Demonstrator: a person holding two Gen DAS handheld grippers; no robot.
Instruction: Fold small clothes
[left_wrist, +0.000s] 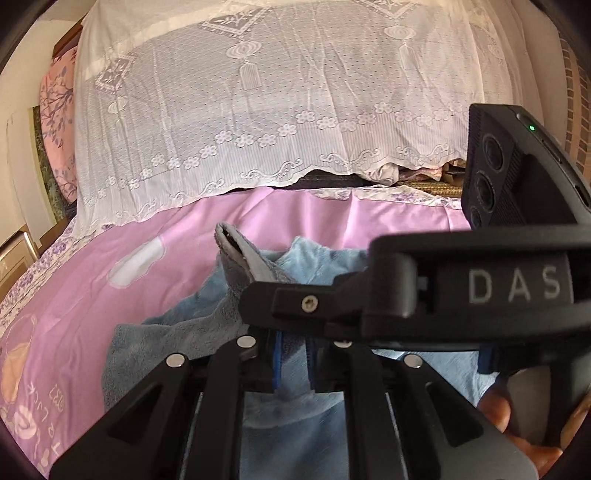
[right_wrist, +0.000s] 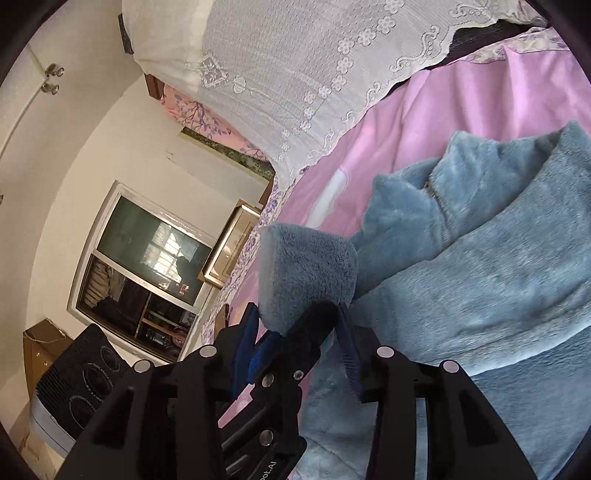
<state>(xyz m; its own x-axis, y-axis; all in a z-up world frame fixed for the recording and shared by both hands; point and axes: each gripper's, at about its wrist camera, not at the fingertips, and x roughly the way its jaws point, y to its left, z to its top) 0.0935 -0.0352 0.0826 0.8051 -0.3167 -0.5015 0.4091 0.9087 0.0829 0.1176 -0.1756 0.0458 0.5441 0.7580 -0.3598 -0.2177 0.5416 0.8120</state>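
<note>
A fluffy blue garment (left_wrist: 177, 332) lies crumpled on the pink bedsheet (left_wrist: 92, 295). My left gripper (left_wrist: 293, 363) is shut on a fold of it low in the left wrist view. My right gripper crosses just above it there, with its black body (left_wrist: 461, 291) at the right. In the right wrist view my right gripper (right_wrist: 299, 347) is shut on a folded cuff (right_wrist: 306, 273) of the same garment (right_wrist: 480, 277), and the left gripper's fingers (right_wrist: 314, 332) sit between its blue pads.
A white lace cover (left_wrist: 277, 103) drapes the bedding at the back of the bed. The bed's left edge (right_wrist: 258, 236) drops off toward a wall with a window (right_wrist: 147, 266) and a framed picture (right_wrist: 229, 247).
</note>
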